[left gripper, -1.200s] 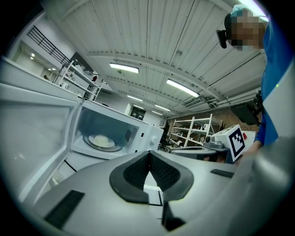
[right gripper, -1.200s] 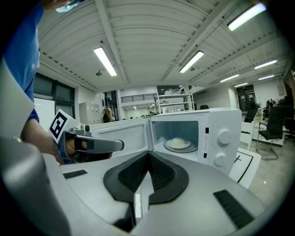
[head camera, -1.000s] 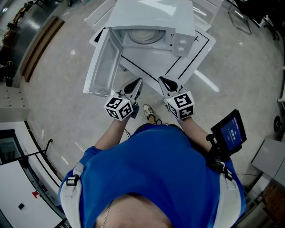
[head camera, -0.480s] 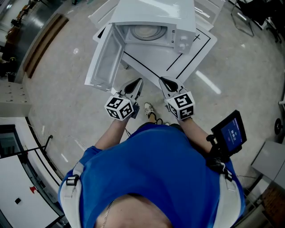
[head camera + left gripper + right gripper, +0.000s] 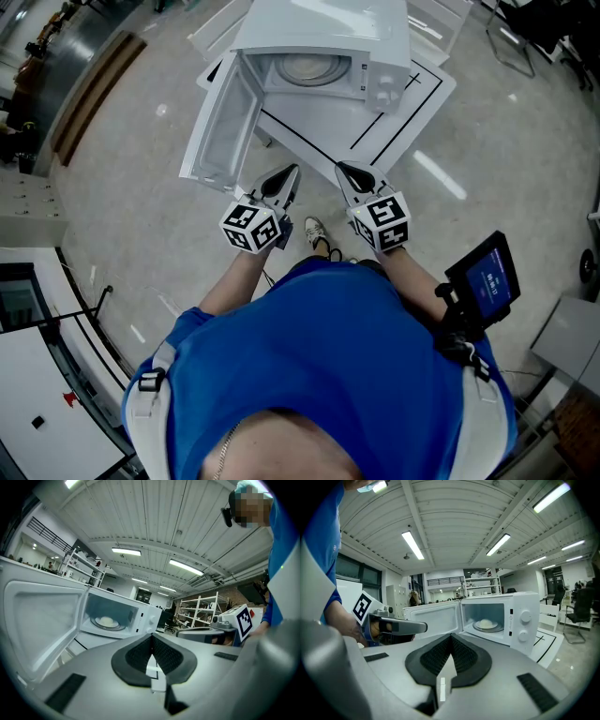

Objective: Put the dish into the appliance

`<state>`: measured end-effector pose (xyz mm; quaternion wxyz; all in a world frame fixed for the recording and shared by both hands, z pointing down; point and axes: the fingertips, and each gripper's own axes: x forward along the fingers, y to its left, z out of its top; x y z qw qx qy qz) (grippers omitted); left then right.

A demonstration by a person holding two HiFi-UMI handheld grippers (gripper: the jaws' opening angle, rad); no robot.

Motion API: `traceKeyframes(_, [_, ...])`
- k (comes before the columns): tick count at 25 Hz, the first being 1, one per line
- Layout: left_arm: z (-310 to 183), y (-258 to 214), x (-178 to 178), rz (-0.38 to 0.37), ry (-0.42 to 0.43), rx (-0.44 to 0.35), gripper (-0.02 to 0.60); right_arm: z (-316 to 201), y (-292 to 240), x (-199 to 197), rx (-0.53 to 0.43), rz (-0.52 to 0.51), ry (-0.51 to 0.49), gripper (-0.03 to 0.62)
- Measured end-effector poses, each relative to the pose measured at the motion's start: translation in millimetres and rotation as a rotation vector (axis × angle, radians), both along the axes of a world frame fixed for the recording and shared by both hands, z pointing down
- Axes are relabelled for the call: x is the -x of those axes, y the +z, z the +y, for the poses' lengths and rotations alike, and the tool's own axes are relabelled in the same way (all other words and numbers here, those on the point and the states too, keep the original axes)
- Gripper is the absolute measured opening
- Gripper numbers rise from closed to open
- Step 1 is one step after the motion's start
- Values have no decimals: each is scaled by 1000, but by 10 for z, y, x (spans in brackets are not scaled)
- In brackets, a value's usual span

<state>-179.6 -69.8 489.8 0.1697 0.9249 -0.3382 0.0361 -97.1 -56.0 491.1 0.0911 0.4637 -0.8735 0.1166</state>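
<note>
The dish (image 5: 307, 67) sat inside the microwave (image 5: 328, 28), in the middle of its floor. Something pale and round lay on the dish. The microwave was white and stood on a white tabletop (image 5: 375, 122) with black lines. Its door (image 5: 220, 131) hung wide open, swung out toward 7 o'clock of the microwave in the head view.

The left claw (image 5: 284, 176) was closed tight, with nothing in it. The right claw (image 5: 350, 172) was closed tight too, and it was empty as well. The two claws were side by side, near each other but not touching, the left one at 9 o'clock of the right one. Both pointed toward the microwave, which was at 12 o'clock from them. They were apart from the microwave and from the dish.

The person (image 5: 319, 366) holding the claws wore a blue top. A small dark screen (image 5: 483, 278) was at 4 o'clock of the right claw.
</note>
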Motion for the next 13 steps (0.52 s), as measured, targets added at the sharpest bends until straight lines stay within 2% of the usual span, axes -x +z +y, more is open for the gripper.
traceKeyframes(13, [93, 3, 16, -8, -25, -4, 6, 67, 28, 22, -8, -4, -27, 2])
